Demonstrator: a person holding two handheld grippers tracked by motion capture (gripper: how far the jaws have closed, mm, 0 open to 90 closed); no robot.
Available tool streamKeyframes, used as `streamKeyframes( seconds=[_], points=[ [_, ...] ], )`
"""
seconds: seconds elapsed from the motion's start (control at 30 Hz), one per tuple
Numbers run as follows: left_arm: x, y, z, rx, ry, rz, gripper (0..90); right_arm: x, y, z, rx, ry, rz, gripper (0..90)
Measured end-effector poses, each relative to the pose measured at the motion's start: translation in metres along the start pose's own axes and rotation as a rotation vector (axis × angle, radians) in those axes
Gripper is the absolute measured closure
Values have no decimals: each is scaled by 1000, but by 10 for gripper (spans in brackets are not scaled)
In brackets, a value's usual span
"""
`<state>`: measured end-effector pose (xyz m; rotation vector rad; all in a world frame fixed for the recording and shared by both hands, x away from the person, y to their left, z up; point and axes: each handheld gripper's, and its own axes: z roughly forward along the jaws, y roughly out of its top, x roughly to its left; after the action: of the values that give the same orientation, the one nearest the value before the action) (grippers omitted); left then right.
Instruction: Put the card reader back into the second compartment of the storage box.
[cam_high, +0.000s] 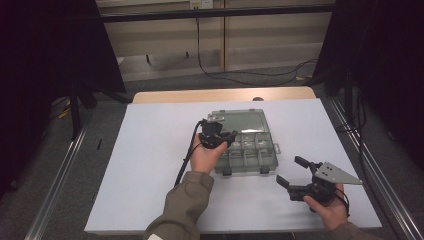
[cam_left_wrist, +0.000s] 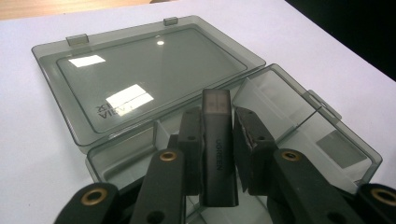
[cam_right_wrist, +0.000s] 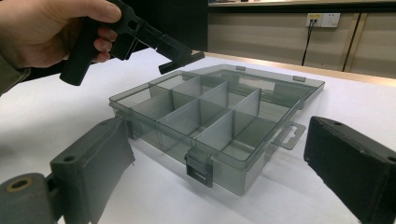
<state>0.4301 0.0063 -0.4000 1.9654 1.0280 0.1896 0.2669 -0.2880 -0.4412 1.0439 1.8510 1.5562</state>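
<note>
Read "UGREEN" on the dark stick (cam_left_wrist: 218, 156). Pinched narrowly in left gripper (cam_left_wrist: 218, 140) above box (cam_left_wrist: 322, 140). Right gripper (cam_high: 300, 176) gaped wide, empty.

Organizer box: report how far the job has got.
Done: the organizer box lies open, lid folded flat. In hand: the left gripper clamps a dark UGREEN adapter above the compartments. Left: setting it in a compartment; those in view look empty. The right gripper waits open beside the box.

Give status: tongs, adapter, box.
Left tongs shut on grey UGREEN adapter, above the open compartment box. Right tongs open, empty, off to the box's right. Lid laid flat back; nothing blocking the compartments.
</note>
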Motion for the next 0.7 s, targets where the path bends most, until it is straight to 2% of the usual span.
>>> streamKeyframes(
  seconds=[0.7],
  points=[
    [-2, 1, 8, 10, 18, 0, 740, 0, 0, 0, 1, 0, 0, 64]
  ],
)
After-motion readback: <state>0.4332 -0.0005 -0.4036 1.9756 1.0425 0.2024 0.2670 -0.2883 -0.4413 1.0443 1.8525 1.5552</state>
